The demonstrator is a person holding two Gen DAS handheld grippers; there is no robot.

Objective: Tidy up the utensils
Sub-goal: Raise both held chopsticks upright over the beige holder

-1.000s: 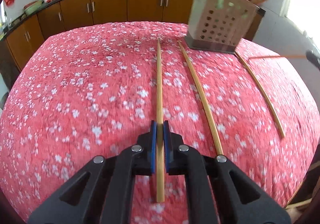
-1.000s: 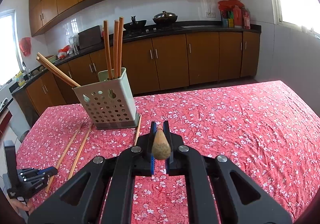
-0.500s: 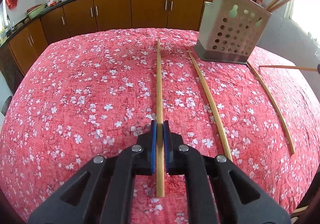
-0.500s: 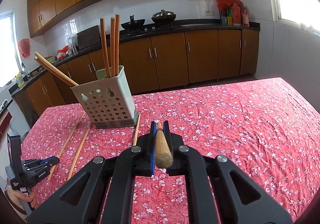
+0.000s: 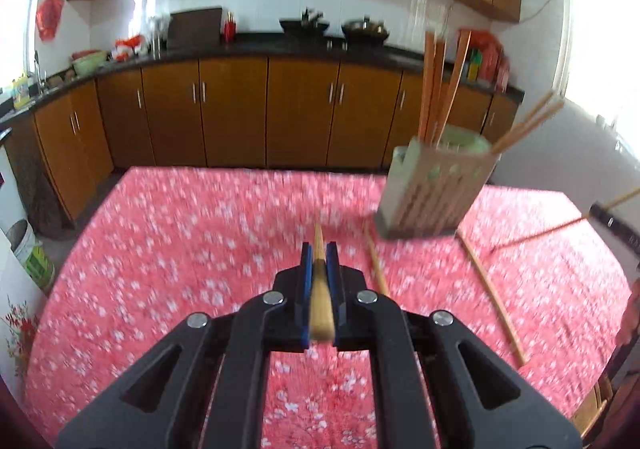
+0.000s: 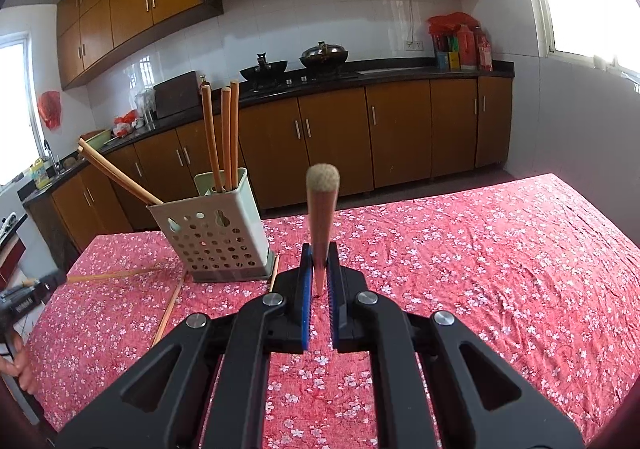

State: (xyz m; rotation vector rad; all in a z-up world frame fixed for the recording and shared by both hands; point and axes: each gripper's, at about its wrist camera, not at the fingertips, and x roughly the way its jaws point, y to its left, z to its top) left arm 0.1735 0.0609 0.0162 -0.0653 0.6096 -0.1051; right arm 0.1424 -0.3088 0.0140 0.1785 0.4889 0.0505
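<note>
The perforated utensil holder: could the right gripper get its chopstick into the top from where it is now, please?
Probably yes. The right gripper is shut on its chopstick, and the utensil holder is open-topped, with room beside the chopsticks already inside.

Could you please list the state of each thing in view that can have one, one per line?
Left tongs: shut on a chopstick, held off the table.
Right tongs: shut on another chopstick, tilted up toward the camera.
Utensil holder: upright on the tablecloth, with five chopsticks in it: three standing, two leaning.
Loose chopsticks: two lying flat on the cloth near the holder.
Cabinet doors: closed.
</note>
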